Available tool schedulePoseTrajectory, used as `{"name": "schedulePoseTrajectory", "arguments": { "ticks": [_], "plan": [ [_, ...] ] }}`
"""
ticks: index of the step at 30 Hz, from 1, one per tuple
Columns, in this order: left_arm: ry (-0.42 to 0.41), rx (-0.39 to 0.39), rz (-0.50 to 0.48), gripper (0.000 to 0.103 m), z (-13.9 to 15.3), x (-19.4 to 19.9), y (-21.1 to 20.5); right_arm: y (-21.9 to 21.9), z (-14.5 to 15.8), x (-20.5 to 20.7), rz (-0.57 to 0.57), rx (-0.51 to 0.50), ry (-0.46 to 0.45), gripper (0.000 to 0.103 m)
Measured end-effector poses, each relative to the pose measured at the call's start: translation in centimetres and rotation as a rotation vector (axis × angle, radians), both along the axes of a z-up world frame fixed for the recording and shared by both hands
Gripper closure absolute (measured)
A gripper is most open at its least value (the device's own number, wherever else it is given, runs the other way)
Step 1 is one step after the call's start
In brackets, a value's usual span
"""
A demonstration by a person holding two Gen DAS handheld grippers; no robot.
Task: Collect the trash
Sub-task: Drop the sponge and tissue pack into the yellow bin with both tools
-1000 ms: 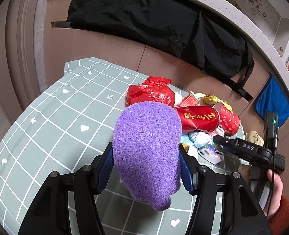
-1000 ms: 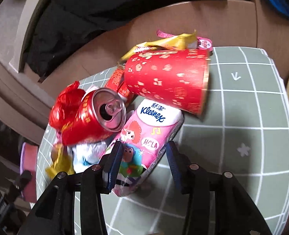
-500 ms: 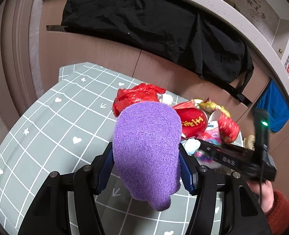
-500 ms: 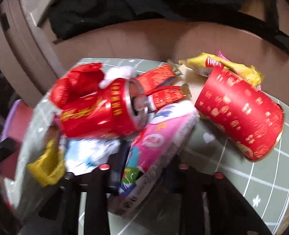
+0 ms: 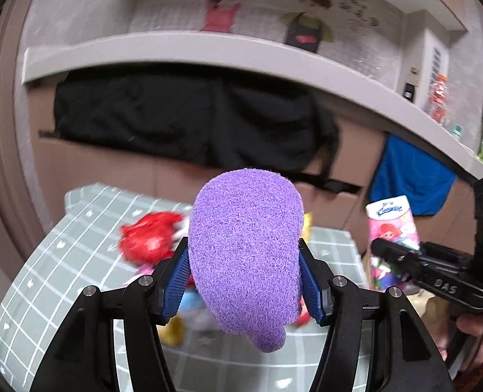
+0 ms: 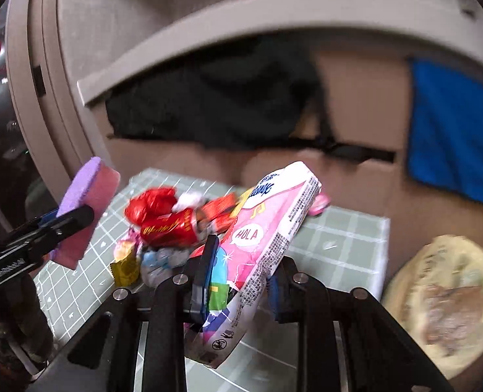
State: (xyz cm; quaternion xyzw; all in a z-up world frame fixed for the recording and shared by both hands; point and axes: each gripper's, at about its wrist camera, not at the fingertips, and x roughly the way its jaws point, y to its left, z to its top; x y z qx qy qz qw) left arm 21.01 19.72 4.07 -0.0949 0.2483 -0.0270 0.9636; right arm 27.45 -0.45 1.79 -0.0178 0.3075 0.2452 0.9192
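left wrist view:
left gripper [image 5: 244, 277]: closed on purple sponge [image 5: 246, 251], blue pads [image 5: 176, 281] pressed into both its sides; sponge long axis runs up and away from camera, rounded end up, narrow end hanging low toward the camera
right gripper [image 5: 388, 254]: enters from right edge, black, side-on; clamped on the lower part of the tissue pack [image 5: 393, 228]
tissue pack: pink, long axis near upright, blue-lettered white end up; held in the air off the right edge of the tabletop [image 5: 55, 261]
trash pile: red plastic bag [image 5: 148, 238] blurred, near the far edge of the tabletop; small yellow wrapper [image 5: 173, 330] nearer camera, mostly hidden behind fingers
hand [image 5: 473, 333]: at lower right, holding the right gripper's handle

right wrist view:
right gripper [image 6: 238, 281]: narrowly closed on tissue pack [image 6: 261, 248], fingers pinching its lower half
tissue pack: long axis tilted, top end pointing up and right away from camera, bottom end low toward the camera; lifted off the tabletop [image 6: 339, 238]
left gripper [image 6: 74, 225]: at left, gripping the sponge [image 6: 84, 202]; purple face and pink body show edge-on, above the left edge of the tabletop
red can [image 6: 173, 228]: lying on its side mid-tabletop, long axis roughly left-right, just beside red plastic bag [image 6: 150, 202]
yellow wrapper [image 6: 125, 268]: near side of the pile
round basket [image 6: 444, 300]: lower right, off the tabletop, blurred
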Motion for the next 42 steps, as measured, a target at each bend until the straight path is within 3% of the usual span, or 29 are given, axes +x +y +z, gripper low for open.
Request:
{"name": "schedulePoseTrajectory", "arguments": {
  "ticks": [11, 20, 32, 36, 39, 42],
  "plan": [
    [-0.08, 0.01, -0.236, 0.042, 3.5, 2.7, -17.2, -16.7, 7.3, -3.5, -0.181, -0.01, -0.198, 0.079],
    [-0.048, 0.02, -0.353, 0.042, 2.1, 7.6, -27.9, -26.0, 6.9, -1.6, -0.308, -0.017, -0.185, 0.079],
    [0.047, -0.001, -0.398, 0.042, -1.6, 13.1, -32.0, -29.7, 2.3, 2.5, -0.337, 0.007, -0.103, 0.079],
    [0.07, -0.053, -0.478, 0.042, -2.8, 14.6, -32.6, -30.2, 1.5, 3.8, -0.339, 0.018, -0.087, 0.077],
    [0.122, -0.031, -0.516, 0.038, -3.8, 15.9, -33.4, -30.6, 0.9, 4.8, -0.337, 0.038, -0.071, 0.073],
    [0.119, -0.017, -0.496, 0.028, -4.3, 16.2, -33.5, -31.3, -0.3, 5.5, -0.341, 0.075, -0.054, 0.059]
  ]
}}
